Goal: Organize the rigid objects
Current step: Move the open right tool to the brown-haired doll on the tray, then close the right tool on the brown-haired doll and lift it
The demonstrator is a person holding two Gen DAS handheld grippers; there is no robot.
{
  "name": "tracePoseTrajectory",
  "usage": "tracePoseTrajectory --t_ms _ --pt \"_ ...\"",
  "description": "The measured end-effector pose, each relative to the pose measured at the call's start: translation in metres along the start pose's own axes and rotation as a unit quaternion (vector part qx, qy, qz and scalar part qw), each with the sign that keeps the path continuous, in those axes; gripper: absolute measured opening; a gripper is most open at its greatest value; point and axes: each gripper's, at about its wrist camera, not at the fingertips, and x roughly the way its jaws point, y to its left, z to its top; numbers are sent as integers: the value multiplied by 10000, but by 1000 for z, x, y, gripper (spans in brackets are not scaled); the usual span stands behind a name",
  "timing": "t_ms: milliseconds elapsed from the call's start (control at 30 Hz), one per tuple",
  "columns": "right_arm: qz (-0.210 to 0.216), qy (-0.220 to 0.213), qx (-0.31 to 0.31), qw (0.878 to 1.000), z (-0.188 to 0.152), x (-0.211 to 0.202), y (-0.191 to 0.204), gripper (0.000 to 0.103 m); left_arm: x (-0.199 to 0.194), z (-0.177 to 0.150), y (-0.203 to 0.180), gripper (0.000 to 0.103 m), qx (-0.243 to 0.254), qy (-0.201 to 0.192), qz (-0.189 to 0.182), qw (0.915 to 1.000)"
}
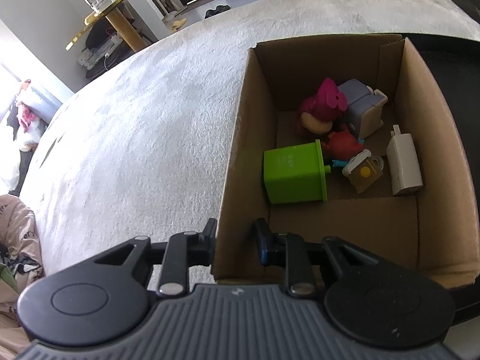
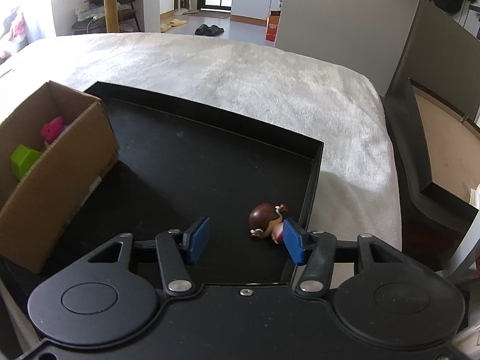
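Pale plush bedspread (image 2: 240, 69); left tongs (image 1: 235, 237) pinching cardboard box (image 1: 240, 150), right tongs (image 2: 244, 240) spread.

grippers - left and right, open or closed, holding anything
Left gripper: closed on the near wall of the cardboard box.
Right gripper: open, holding nothing; the doll figure lies by its right finger.

tray wall (image 2: 312, 180) crowds doll (image 2: 267, 220), perhaps touching
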Motion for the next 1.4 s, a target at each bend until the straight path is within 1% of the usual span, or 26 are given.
tracePoseTrajectory --t_ms 233,467,733,800,867,933,1133,1233,1267,1300,1333,1400 --pt "-31 71 -64 9999 1 16 -8 49 1 1 -4 27 26 25 69 10000" --pt "-34 141 -131 9998 3 30 -8 48 0 1 -5 27 14 9 72 10000" --pt "-68 380 -59 9992 1 48 -8 44 0 1 -4 27 4 10 56 10000" --pt "-113 363 -78 9992 0 48 -8 43 0 1 -4 27 -3 7 54 10000" --pt "-120 355 -77 9993 -1 46 -6 35 0 1 -4 27 -4 7 54 10000" --pt "-109 364 -92 9992 -2 45 -5 33 0 2 -3 27 -6 9 57 10000" --pt "-161 416 -247 9987 -2 46 -1 33 0 1 -2 27 -16 -8 30 10000" --pt "-303 496 -533 9969 2 56 1 34 1 1 -2 27 -16 0 28 10000" --pt "-258 613 -539 9963 4 62 -1 31 1 1 -2 27 -27 10 25 10000" --pt "-90 779 -406 9961 5 68 -6 30 1 1 -1 27 -37 5 14 10000" --pt "-24 776 -302 9965 6 68 -9 30 0 1 -1 27 -41 1 15 10000" --pt "-23 779 -325 9964 7 67 -10 30 0 1 0 27 -67 -17 15 10000"
